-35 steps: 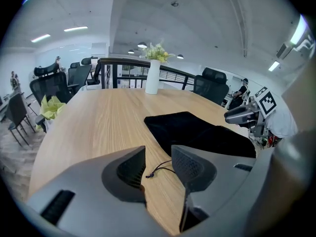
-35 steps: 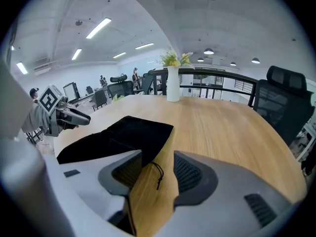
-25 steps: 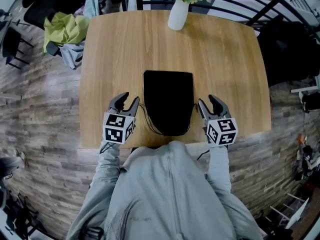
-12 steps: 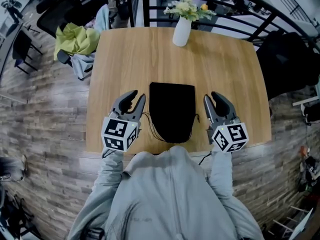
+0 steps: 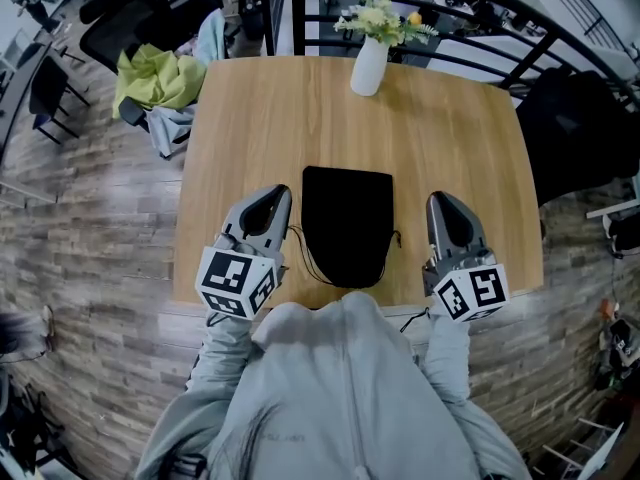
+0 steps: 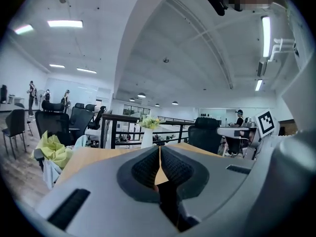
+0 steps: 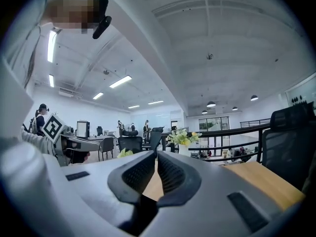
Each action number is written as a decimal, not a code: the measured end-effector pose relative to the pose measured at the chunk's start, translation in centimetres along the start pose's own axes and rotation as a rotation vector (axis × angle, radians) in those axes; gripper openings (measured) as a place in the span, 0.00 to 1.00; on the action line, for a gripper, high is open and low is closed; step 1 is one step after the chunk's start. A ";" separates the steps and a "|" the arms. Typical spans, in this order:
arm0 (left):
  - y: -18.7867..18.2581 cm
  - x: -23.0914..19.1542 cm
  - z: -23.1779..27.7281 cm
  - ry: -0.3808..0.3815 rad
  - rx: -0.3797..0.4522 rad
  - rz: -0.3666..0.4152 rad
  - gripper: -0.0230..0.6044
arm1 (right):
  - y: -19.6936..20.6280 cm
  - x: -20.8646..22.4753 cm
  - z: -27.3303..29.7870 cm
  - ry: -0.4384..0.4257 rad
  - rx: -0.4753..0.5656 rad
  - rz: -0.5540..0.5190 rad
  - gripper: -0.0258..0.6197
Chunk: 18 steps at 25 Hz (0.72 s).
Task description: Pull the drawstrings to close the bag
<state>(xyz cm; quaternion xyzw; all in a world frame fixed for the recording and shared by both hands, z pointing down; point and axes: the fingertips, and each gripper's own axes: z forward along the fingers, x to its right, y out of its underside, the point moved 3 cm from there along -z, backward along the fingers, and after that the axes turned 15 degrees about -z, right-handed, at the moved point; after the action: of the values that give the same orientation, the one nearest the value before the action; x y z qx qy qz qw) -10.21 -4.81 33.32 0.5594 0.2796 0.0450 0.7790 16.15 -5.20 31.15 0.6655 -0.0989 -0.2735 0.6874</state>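
A black drawstring bag (image 5: 347, 223) lies flat on the wooden table (image 5: 455, 138), its mouth toward the person. Thin black cords (image 5: 300, 253) trail from its near corners. My left gripper (image 5: 282, 192) hovers just left of the bag, jaws shut with nothing between them. To the bag's right my right gripper (image 5: 438, 199) is closing, its jaws nearly together and empty. In the left gripper view the left gripper's pads (image 6: 148, 167) meet at the tips. The right gripper view shows the right gripper's pads (image 7: 140, 172) almost touching. Neither cord is gripped.
A white vase (image 5: 369, 63) of flowers stands at the table's far edge. Beyond the table's left corner a chair holds yellow-green cloth (image 5: 155, 76). A dark railing (image 5: 470, 18) runs behind the table. A black chair (image 5: 580, 118) sits at the right.
Both grippers' jaws have gone from wide open to closed. Both grippers have lifted slightly and drawn a little away from the bag's sides. The bag has not moved.
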 end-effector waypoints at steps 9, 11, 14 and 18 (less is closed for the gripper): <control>0.2 -0.4 -0.9 0.003 0.007 -0.013 0.08 | 0.2 0.5 -1.1 0.037 -0.008 -0.037 0.08; 0.2 -0.5 -1.0 0.001 0.007 -0.005 0.08 | 0.4 0.6 -1.2 0.042 -0.013 -0.035 0.08; 0.3 -0.6 -0.8 -0.005 0.002 0.000 0.08 | 0.8 0.9 -1.2 0.049 -0.021 -0.032 0.07; 0.6 -0.8 -0.4 -0.018 -0.025 0.003 0.08 | 1.4 0.9 -1.1 0.049 -0.034 -0.013 0.07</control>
<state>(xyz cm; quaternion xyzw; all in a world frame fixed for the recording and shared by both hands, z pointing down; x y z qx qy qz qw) -10.94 -4.53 34.11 0.5503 0.2711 0.0445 0.7885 17.81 -4.80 32.16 0.6610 -0.0729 -0.2632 0.6990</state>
